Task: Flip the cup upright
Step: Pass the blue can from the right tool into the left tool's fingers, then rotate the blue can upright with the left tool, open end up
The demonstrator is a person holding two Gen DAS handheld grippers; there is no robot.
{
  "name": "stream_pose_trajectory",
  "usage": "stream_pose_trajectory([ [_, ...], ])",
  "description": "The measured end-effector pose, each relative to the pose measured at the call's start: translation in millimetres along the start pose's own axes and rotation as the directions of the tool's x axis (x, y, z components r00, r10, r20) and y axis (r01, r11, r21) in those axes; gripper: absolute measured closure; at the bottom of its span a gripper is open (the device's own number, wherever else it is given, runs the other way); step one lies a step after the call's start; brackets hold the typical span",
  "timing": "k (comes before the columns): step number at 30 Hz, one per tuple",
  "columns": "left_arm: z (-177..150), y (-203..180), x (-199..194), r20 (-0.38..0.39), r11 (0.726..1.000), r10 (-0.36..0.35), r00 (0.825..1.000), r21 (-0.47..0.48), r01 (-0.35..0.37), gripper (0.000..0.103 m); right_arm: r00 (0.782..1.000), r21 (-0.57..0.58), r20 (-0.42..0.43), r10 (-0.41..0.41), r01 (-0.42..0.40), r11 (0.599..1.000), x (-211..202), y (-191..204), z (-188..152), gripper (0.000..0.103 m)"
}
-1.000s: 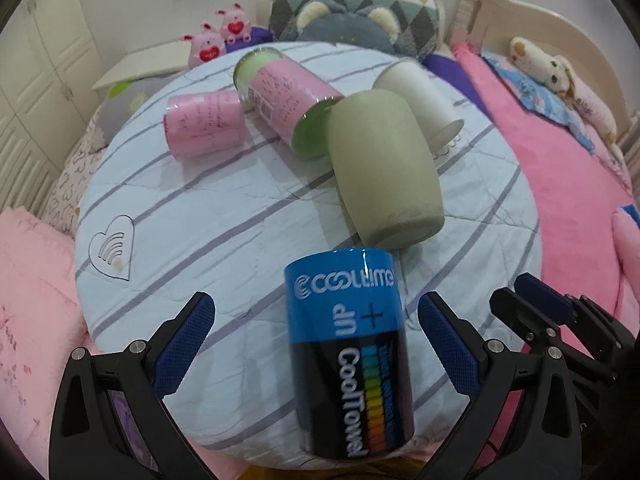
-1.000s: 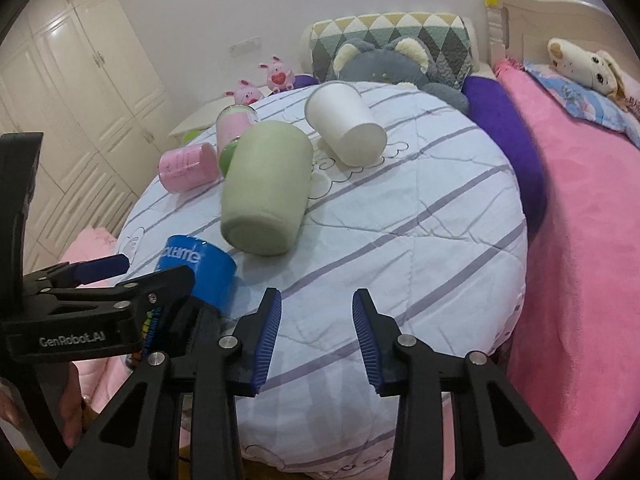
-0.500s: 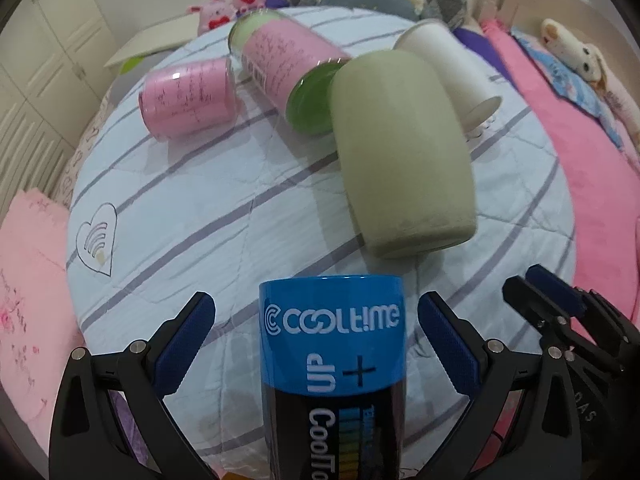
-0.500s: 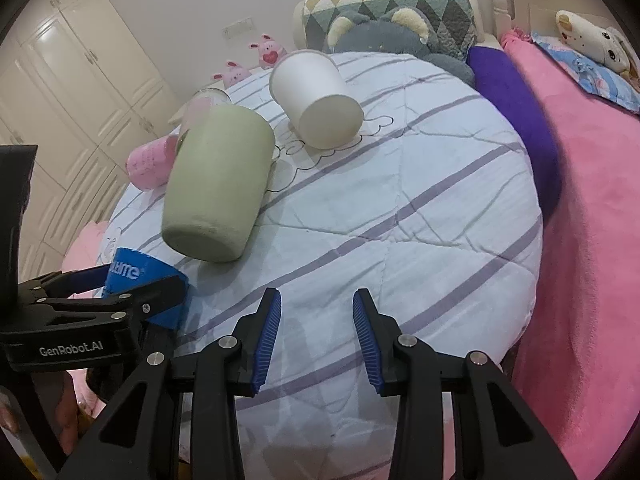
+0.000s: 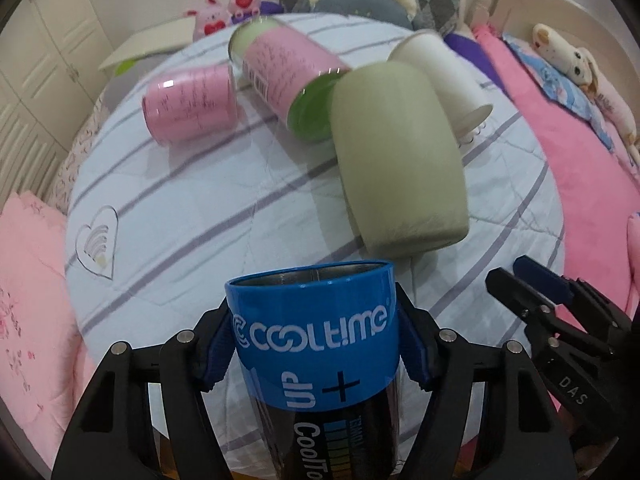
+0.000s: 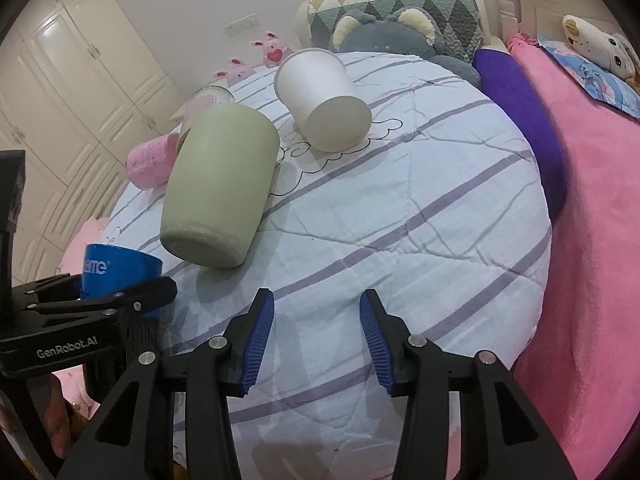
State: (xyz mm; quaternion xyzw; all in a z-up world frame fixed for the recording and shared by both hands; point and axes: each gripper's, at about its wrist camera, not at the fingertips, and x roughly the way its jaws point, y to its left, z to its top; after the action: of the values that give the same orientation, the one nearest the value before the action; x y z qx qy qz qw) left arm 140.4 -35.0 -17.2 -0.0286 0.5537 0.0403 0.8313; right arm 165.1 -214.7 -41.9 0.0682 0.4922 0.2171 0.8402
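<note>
At the cushion's near edge, left tongs have now clamped the blue cup; right tongs stay wide

I see even, soft indoor light from above, neither dim nor harsh. The green cup throws a faint shadow onto the striped quilt toward me. In my left view the pink cups are smeared by motion blur. Both fisheye pictures bend strongly at the rim, with black corners.
</note>
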Motion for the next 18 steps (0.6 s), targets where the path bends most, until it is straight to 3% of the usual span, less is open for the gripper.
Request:
stream_pose_trajectory([
  [18, 28, 12, -22, 0.121, 1.000, 0.020, 0.993, -0.014, -0.019, 0.034, 0.999, 0.035, 0.043, -0.029, 0.027, 0.999, -9, -5, 8, 0.057],
])
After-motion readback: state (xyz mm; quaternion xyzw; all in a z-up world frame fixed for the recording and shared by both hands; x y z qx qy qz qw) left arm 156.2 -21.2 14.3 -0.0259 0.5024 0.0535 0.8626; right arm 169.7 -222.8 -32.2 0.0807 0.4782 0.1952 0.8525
